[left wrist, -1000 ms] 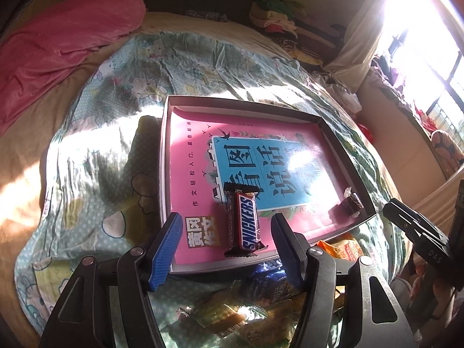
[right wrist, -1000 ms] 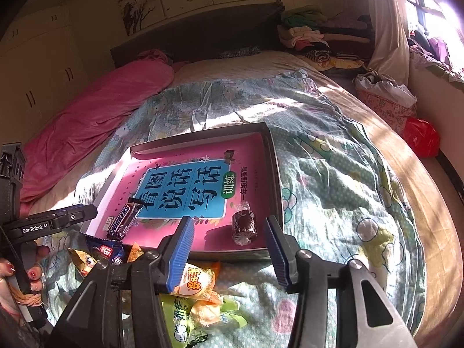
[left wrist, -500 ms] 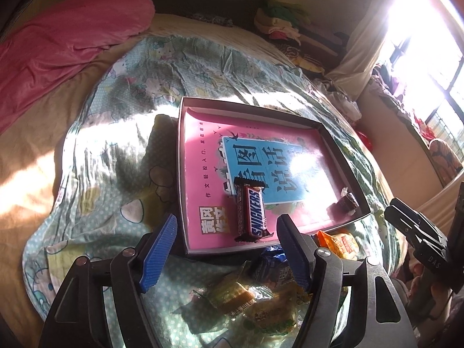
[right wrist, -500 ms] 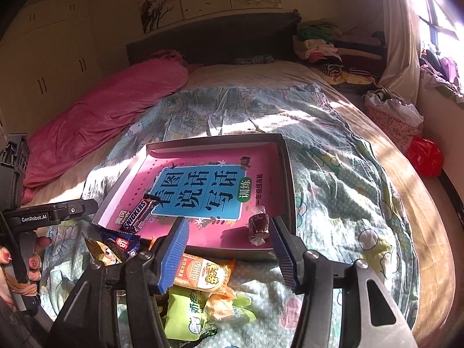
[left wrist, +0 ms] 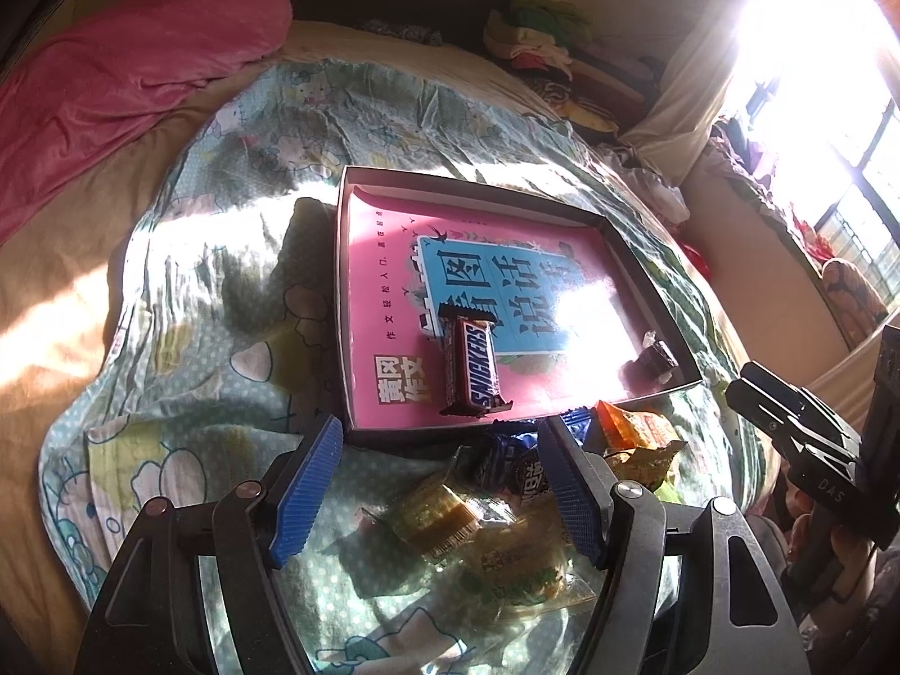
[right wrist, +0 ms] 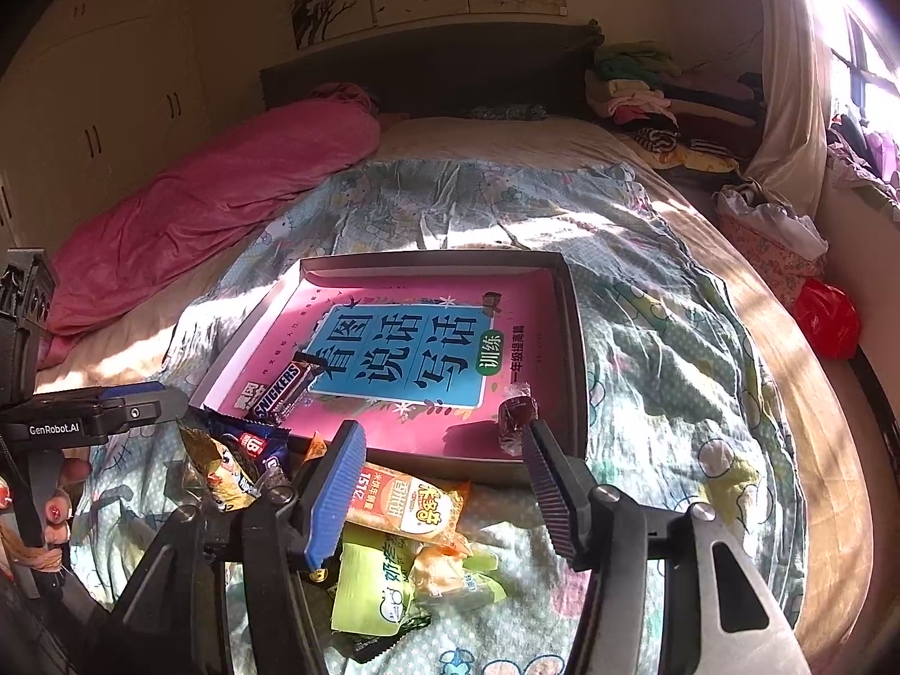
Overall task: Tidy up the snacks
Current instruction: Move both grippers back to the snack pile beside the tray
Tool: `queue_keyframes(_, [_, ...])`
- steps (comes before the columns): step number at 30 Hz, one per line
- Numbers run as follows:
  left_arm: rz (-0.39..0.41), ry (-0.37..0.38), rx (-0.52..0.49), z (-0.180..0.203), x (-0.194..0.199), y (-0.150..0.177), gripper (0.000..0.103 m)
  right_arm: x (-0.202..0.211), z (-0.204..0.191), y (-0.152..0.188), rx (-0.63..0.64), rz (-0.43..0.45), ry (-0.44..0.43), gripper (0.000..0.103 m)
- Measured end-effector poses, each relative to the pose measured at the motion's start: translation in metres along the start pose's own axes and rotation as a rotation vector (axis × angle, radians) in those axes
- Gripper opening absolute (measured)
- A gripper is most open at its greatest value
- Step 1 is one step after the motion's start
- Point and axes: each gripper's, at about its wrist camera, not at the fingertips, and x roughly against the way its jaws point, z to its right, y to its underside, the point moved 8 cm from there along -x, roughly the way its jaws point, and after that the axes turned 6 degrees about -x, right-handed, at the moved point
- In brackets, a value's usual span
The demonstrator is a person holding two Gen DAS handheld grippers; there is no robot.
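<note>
Both grippers spread wide, nothing between the fingers. Left gripper (left wrist: 441, 486) hangs over loose snack packets on the bedspread (left wrist: 214, 304): a yellow-green wrapped cake (left wrist: 444, 512), a blue packet (left wrist: 517, 467) and an orange packet (left wrist: 635, 427), all just short of the tray's near edge. Right gripper (right wrist: 444, 492) hangs over an orange-white packet (right wrist: 410, 506) and a green packet (right wrist: 371, 590), also on the bedspread, near the tray. Seen from the right wrist, the left gripper (right wrist: 112, 410) sits at far left beside the blue packet (right wrist: 253, 444).

Tray (left wrist: 647, 264) is a shallow dark box lying flat on the bed, with a pink book cover (left wrist: 382, 259) bearing a blue title panel inside. Snickers bar (left wrist: 471, 367) lies in the tray at its near left part, lengthwise toward the left gripper. Small dark wrapped candy (right wrist: 514, 419) lies in the near right corner of the tray.

Farther back: pink quilt (right wrist: 214, 208) along the left side, stacked clothes (right wrist: 635, 84) by the headboard, curtain (right wrist: 787, 84) and bright window on the right.
</note>
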Motion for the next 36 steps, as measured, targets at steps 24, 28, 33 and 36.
queue_keyframes(24, [-0.059,0.045,-0.048,0.028,0.007,0.038,0.074,-0.008,-0.031,0.033,0.169,-0.065,0.042,0.06])
queue_keyframes(28, [-0.076,0.043,-0.068,0.033,0.005,0.047,0.074,-0.01,-0.036,0.038,0.187,-0.074,0.041,0.06])
queue_keyframes(33, [-0.09,0.046,-0.084,0.038,0.004,0.055,0.074,-0.013,-0.037,0.043,0.191,-0.085,0.042,0.06])
queue_keyframes(36, [-0.107,0.055,-0.08,0.04,0.001,0.061,0.074,-0.013,-0.038,0.045,0.193,-0.089,0.039,0.06])
